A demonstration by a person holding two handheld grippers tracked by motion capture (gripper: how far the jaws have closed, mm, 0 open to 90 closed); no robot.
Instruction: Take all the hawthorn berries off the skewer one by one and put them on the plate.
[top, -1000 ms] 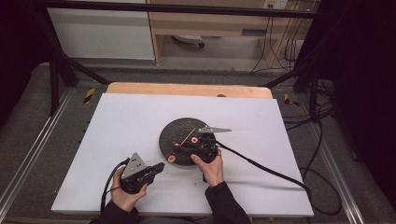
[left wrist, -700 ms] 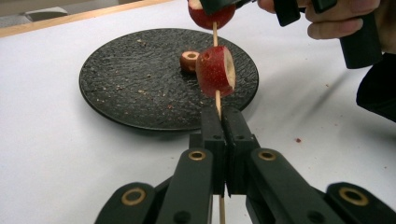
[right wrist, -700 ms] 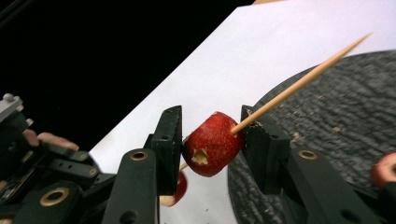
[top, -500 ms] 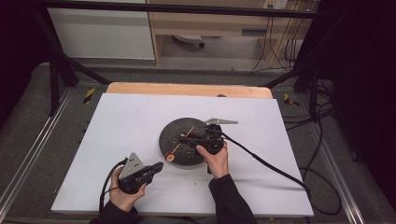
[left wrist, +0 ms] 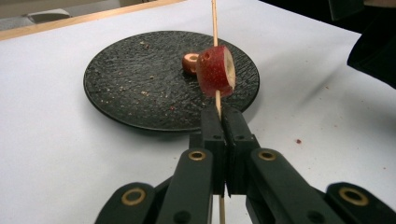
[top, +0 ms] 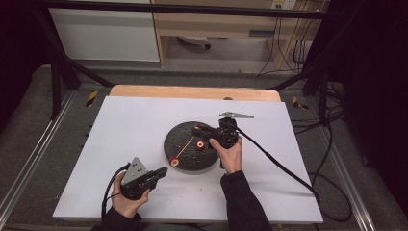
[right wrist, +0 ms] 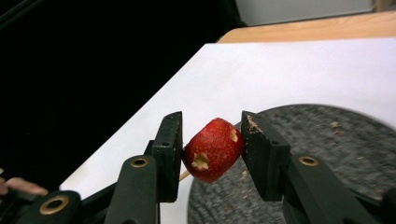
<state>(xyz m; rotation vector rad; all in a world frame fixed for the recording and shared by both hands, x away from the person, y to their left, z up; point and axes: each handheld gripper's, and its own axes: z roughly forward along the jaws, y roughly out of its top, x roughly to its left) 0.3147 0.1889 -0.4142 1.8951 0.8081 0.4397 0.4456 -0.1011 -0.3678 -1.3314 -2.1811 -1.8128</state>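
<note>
Over the dark plate (top: pixel 190 144), right gripper (right wrist: pixel 211 150) is pinching a red fruit piece (right wrist: pixel 212 149) while left gripper (left wrist: pixel 219 122) is clamping the skewer (left wrist: pixel 214 21) carrying one slice (left wrist: pixel 215 71); next move likely needs lining fruit with skewer tip.

high view: overhead, far | gripper views: low, close | shared: black plate (top: pixel 192 144)

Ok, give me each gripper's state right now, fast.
Left gripper: shut on the wooden skewer, one fruit slice threaded on it.
Right gripper: shut on a red fruit piece.
</note>
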